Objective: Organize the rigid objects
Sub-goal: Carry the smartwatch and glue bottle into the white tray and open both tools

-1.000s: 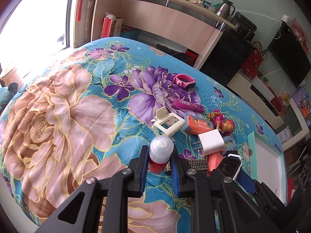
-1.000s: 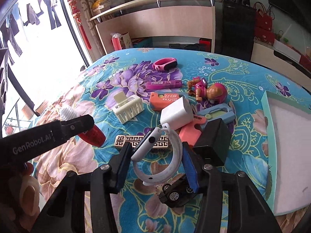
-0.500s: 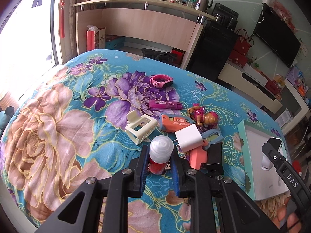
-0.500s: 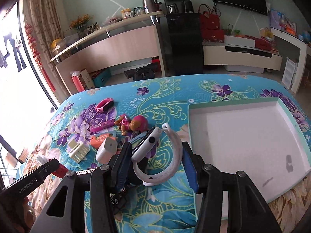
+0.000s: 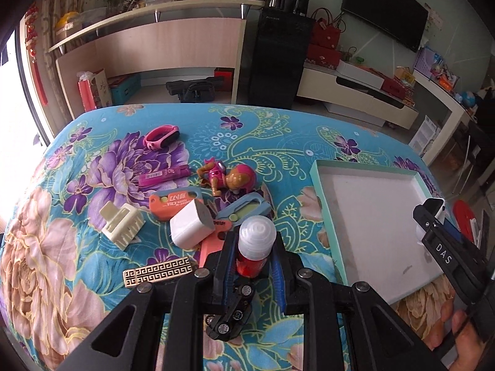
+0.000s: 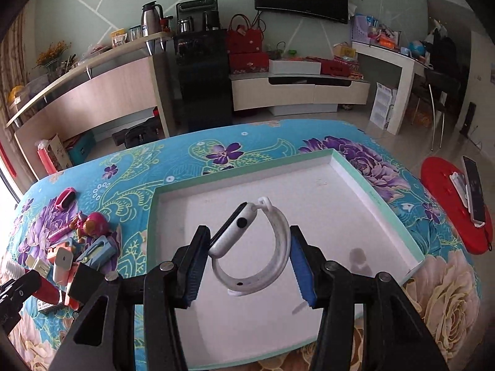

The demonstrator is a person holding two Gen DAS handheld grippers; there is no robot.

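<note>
The right tongs (image 6: 246,259) are clamped on a white watch (image 6: 250,247), squeezing its looped strap from both sides, and they hang over the white floor of the tray (image 6: 365,185) that lies on the bed (image 5: 55,278). The left tongs (image 5: 252,262) are clamped on a red bottle (image 5: 255,247) by its body, white cap up, above the pile of small things beside the tray. The strap is springy and the grip sits on the loop rather than the case, so the watch may twist or pop out sideways on release and bounce toward the low rim. The bottle looks round and smooth; a tilt could let it slide through the pads. Lowering it blind risks knocking the toy car (image 5: 230,315) or the charger (image 5: 190,227) directly below. The two tongs are near each other at the tray's edge and could collide.
</note>
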